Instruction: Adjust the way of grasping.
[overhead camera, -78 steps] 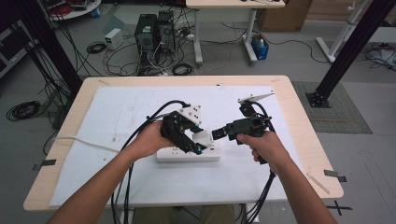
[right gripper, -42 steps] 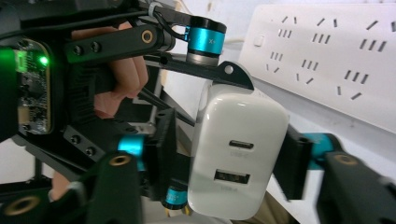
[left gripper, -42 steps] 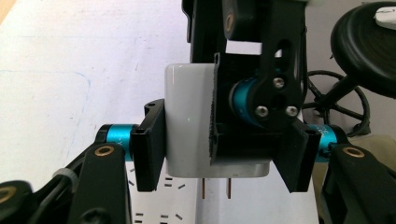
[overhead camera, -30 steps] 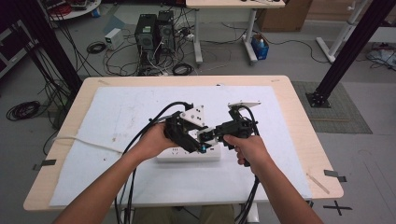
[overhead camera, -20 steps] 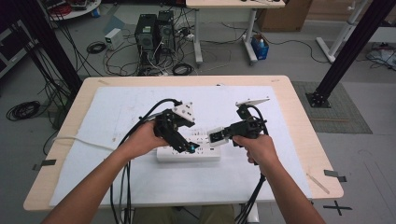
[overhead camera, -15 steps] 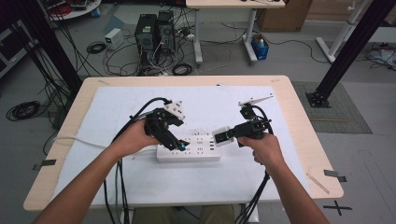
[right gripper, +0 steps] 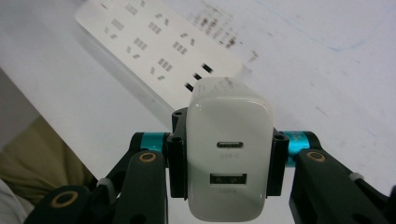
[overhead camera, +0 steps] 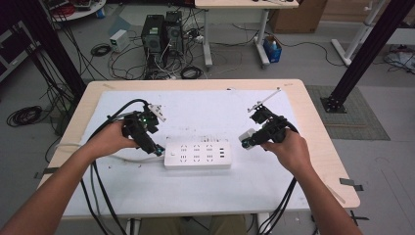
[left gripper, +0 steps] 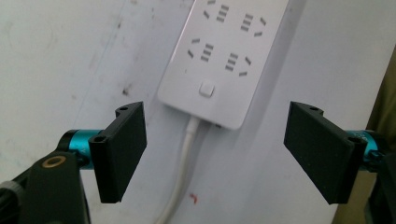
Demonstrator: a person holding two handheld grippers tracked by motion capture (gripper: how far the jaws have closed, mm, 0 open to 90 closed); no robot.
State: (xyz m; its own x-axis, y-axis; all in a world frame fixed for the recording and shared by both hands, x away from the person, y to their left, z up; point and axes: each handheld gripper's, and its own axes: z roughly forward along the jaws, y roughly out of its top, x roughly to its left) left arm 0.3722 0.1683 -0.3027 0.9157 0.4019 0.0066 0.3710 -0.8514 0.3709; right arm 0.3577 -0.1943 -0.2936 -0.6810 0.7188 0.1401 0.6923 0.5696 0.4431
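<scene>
White power strip (overhead camera: 197, 155) is sitting mid-table on the white sheet (overhead camera: 205, 110), long side running left-right, and it's the thing everything's circling around rn.

Starting at the left: the left gripper (overhead camera: 157, 148) is hanging just off the strip's left end, right over where the cord (left gripper: 183, 163) is coming out. Its jaws have just been opening up and are now standing spread w/ nothing between them. In the left gripper view you're looking through the gap at the strip's switch (left gripper: 207, 88) and cord end, pads not touching either. Compared to a sec ago that's the big change: back then the left gripper was pinched shut and crowded in over the middle of the strip, nose to nose w/ the right one. Now it's slid out left and let go. Looks to me like it's getting ready to brace the strip from that end, but that's a guess.

Over on the right: the right gripper (overhead camera: 246, 140) is clamping a white USB charger (right gripper: 229, 154) by its flat sides, port face toward the camera, prongs pointing toward the strip afaict. It's hovering off the strip's right end, apart from it, so the charger isn't plugged in. Vs the earlier frame it's backed off to the right too, same grip on the charger.

So imo the two hands are separating after a handoff or regrip, and the plug-in step isn't done yet.
</scene>
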